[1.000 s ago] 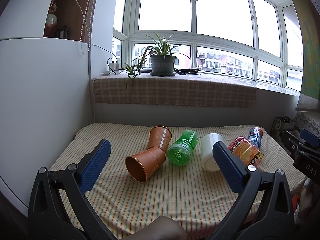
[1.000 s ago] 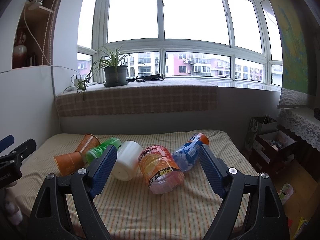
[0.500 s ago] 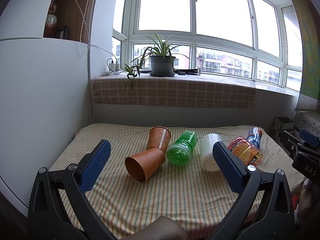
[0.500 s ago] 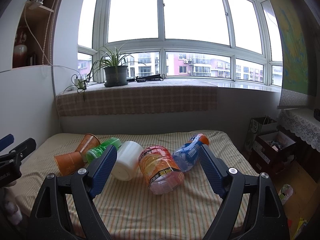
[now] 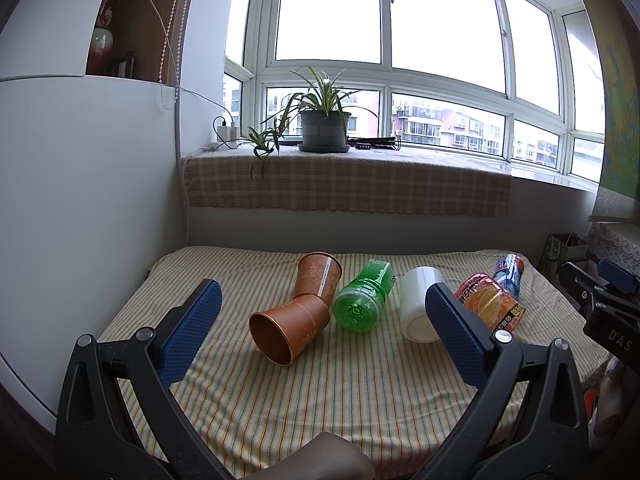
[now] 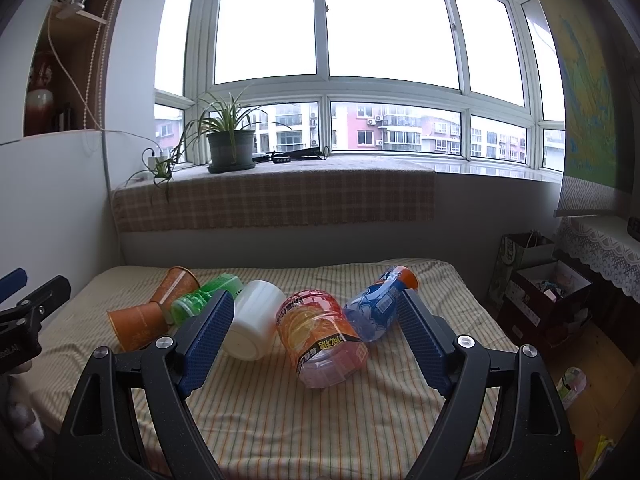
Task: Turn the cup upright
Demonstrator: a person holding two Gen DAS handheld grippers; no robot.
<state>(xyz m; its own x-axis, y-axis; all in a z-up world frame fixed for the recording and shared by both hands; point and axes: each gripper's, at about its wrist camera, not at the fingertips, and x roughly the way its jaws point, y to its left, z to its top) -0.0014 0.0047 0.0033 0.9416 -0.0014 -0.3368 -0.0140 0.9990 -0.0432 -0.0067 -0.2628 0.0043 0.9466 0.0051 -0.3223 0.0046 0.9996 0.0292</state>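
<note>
Two orange paper cups lie on their sides on the striped bed cover: a near one [image 5: 290, 330] with its mouth toward me and a far one [image 5: 318, 276] behind it. A white cup [image 5: 418, 308] also lies on its side. They show in the right wrist view too, the near orange cup [image 6: 136, 326] and the white cup [image 6: 254, 326]. My left gripper [image 5: 320, 334] is open and empty, hovering short of the cups. My right gripper [image 6: 316, 338] is open and empty, in front of the orange jar.
A green bottle [image 5: 362, 300], an orange-labelled clear jar [image 6: 320, 338] and a blue bottle [image 6: 380, 306] lie on the bed. A potted plant [image 5: 324, 130] stands on the window ledge. A white wall is at the left; boxes [image 6: 548, 292] sit on the floor at the right.
</note>
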